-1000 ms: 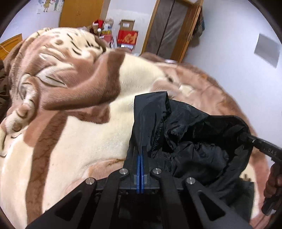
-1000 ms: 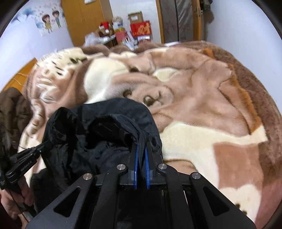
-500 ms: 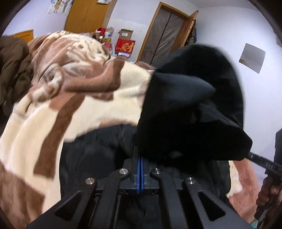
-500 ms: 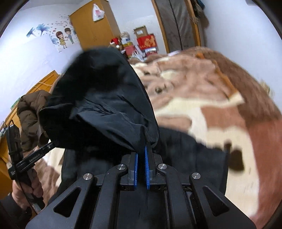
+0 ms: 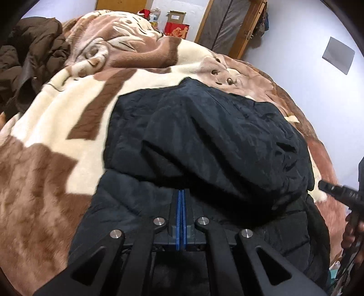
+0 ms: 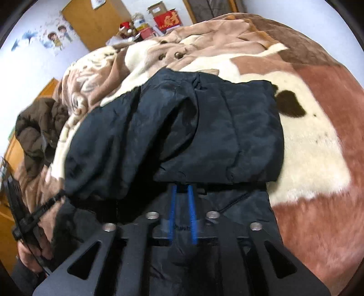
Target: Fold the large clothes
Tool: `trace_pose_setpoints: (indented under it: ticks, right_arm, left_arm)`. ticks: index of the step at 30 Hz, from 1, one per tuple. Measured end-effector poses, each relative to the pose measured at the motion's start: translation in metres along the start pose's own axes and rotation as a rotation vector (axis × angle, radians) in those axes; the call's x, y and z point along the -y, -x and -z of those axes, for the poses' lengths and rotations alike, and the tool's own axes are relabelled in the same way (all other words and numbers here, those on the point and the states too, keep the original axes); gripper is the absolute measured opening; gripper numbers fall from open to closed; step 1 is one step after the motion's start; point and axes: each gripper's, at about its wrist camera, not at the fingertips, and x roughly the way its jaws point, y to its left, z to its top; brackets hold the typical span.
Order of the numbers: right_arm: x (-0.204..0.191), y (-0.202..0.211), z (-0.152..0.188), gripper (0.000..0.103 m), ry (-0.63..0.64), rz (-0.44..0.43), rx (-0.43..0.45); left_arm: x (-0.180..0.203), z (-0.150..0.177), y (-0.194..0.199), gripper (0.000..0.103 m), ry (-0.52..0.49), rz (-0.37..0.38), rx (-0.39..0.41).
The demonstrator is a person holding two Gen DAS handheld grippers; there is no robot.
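A large black padded jacket (image 5: 204, 136) lies on the brown and cream blanket (image 5: 56, 148), its far part folded back over the near part. My left gripper (image 5: 182, 193) is shut on the near edge of the folded layer. In the right wrist view the jacket (image 6: 204, 125) fills the middle. My right gripper (image 6: 182, 189) has its blue pads slightly apart at the fold's edge, with the fabric edge resting over the tips. The right gripper's tip (image 5: 336, 191) shows at the left view's right edge.
A brown coat (image 5: 27, 59) is heaped at the bed's left side, also in the right wrist view (image 6: 36, 127). Boxes (image 5: 176, 29) and a wooden wardrobe (image 6: 93, 20) stand beyond the bed. A white wall (image 5: 318, 68) runs along the right.
Both grippers swung the lifted far part of the jacket toward me and laid it over the near part. The right pads have parted from shut to slightly open.
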Motion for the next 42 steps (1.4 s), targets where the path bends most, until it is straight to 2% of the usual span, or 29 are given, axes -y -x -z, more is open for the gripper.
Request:
trace_pose_setpoints:
  ticks: [1,3,4,5,6,7,8,11,12,13,18,21,23,25,28,30,32,35,37,39,42]
  right_arm:
    - [-0.002,0.002,-0.003,0.040,-0.006,-0.016,0.014]
    - [-0.008,0.003,-0.008,0.049,-0.016,-0.051,0.031]
    - [-0.012,0.001,-0.011,0.049,-0.021,-0.073,0.032]
    - [-0.016,-0.006,-0.017,0.049,-0.032,-0.098,0.022]
    - [-0.017,-0.012,-0.017,0.049,-0.042,-0.115,0.011]
    - [-0.019,-0.023,-0.019,0.049,-0.061,-0.135,-0.008]
    - [-0.020,-0.030,-0.019,0.049,-0.074,-0.141,-0.022]
    - [-0.024,-0.062,-0.023,0.049,-0.113,-0.198,-0.085]
    - [-0.026,-0.065,-0.021,0.037,-0.121,-0.203,-0.091]
    - [-0.029,-0.069,-0.020,0.003,-0.122,-0.196,-0.096]
    - [-0.043,-0.048,0.006,0.003,-0.097,-0.226,-0.033]
    - [-0.037,-0.069,0.035,0.003,-0.106,-0.176,-0.097]
    - [-0.029,-0.085,0.046,0.004,-0.135,-0.170,-0.114]
    - [-0.028,-0.087,0.044,0.007,-0.155,-0.174,-0.116]
    - [-0.036,-0.071,0.035,0.020,-0.097,-0.132,-0.113]
    - [-0.042,-0.049,0.030,0.020,-0.035,-0.088,-0.067]
    - [-0.048,-0.018,0.022,0.020,0.025,-0.059,0.026]
    - [-0.053,0.003,0.004,0.020,0.088,-0.037,0.126]
    - [-0.055,-0.002,-0.009,0.020,0.122,-0.025,0.148]
    - [-0.054,-0.020,-0.020,0.020,0.144,-0.002,0.143]
    - [-0.032,-0.068,-0.024,0.019,0.112,0.078,0.045]
  left_arm:
    - [0.000,-0.003,0.004,0.001,0.005,0.002,0.010]
    - [0.004,-0.011,0.011,0.005,0.008,0.014,0.039]
    - [0.008,-0.018,0.012,0.008,0.009,0.026,0.049]
    - [0.012,-0.025,0.010,0.022,0.013,0.039,0.055]
    - [0.014,-0.029,0.007,0.042,0.019,0.049,0.058]
    - [0.019,-0.033,0.004,0.049,0.024,0.057,0.061]
    - [0.024,-0.036,0.000,0.052,0.023,0.067,0.063]
    - [0.040,-0.039,-0.014,0.052,0.000,0.102,0.046]
    - [0.045,-0.039,-0.016,0.052,-0.007,0.108,0.041]
    - [0.048,-0.039,-0.018,0.052,-0.015,0.111,0.038]
    - [0.049,-0.037,-0.019,0.052,-0.035,0.101,0.065]
    - [0.042,-0.029,-0.037,0.052,-0.018,0.072,0.024]
    - [0.038,-0.019,-0.056,0.052,-0.032,0.020,-0.006]
    - [0.032,-0.013,-0.073,0.053,-0.025,0.002,-0.032]
    - [0.030,-0.015,-0.074,0.054,-0.014,-0.002,-0.036]
    - [0.033,-0.019,-0.065,0.053,-0.006,-0.005,-0.042]
    - [0.033,-0.022,-0.050,0.053,0.014,0.012,-0.032]
    - [0.037,-0.023,-0.025,0.053,0.000,0.036,0.041]
    - [0.040,-0.025,-0.022,0.053,-0.011,0.045,0.062]
    - [0.041,-0.022,-0.036,0.053,-0.024,0.031,0.036]
    - [0.027,-0.012,-0.074,0.053,-0.001,-0.027,-0.052]
